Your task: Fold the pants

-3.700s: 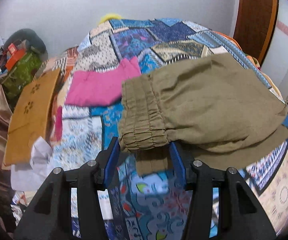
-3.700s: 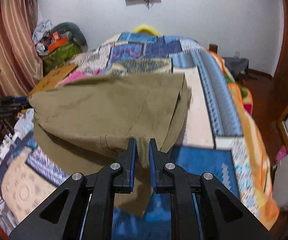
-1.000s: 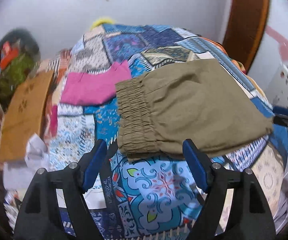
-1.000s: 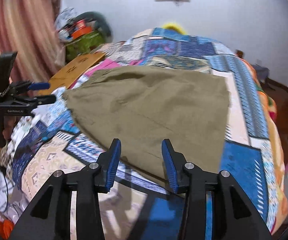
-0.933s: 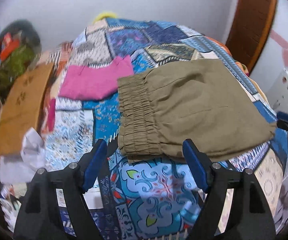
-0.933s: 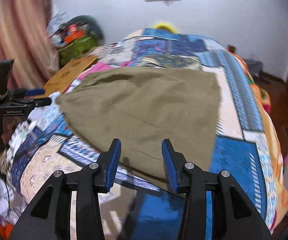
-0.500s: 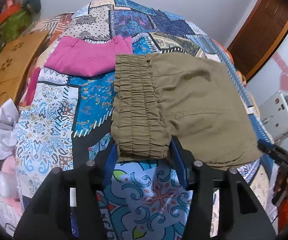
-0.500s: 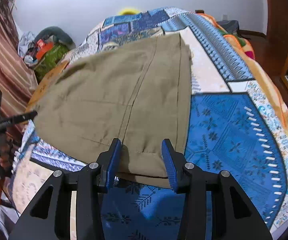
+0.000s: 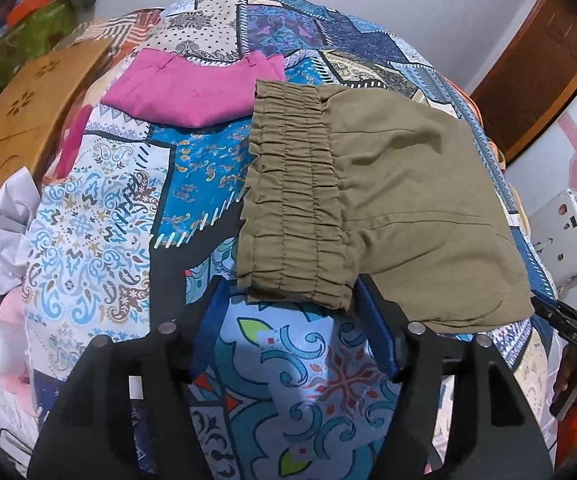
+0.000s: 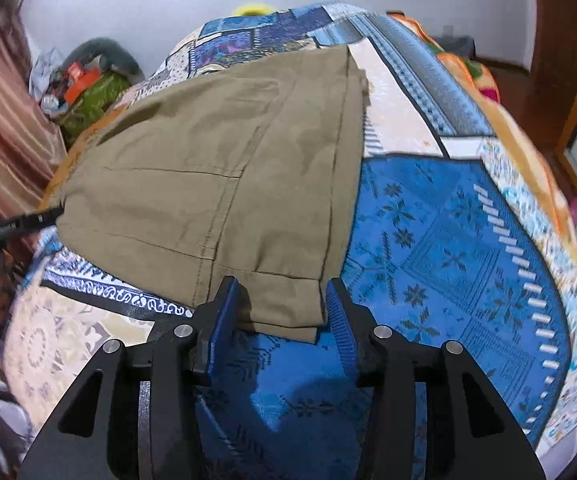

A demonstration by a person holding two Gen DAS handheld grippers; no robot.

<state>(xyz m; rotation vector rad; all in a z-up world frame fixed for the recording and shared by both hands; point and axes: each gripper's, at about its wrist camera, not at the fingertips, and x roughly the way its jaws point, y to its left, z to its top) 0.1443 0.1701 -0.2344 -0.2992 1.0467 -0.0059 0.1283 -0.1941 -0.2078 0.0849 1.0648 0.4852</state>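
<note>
The olive pants (image 9: 388,208) lie folded flat on the patterned bed quilt (image 9: 100,216). Their gathered elastic waistband (image 9: 292,208) faces my left gripper (image 9: 292,308), which is open with its jaws either side of the waistband's near corner. In the right wrist view the pants (image 10: 228,168) spread away from my right gripper (image 10: 284,300), which is open with its jaws straddling the near hem corner (image 10: 288,308). Nothing is gripped.
A folded pink garment (image 9: 196,88) lies beyond the waistband. A wooden board (image 9: 28,120) and crumpled white cloth (image 9: 0,220) sit at the left bed edge. A cluttered pile (image 10: 84,80) and curtain (image 10: 4,112) stand left; a wooden door (image 9: 536,80) right.
Both grippers moved in close to the pants: the left now straddles the waistband corner, the right straddles the hem corner. The left jaws have narrowed from the wide opening a second ago.
</note>
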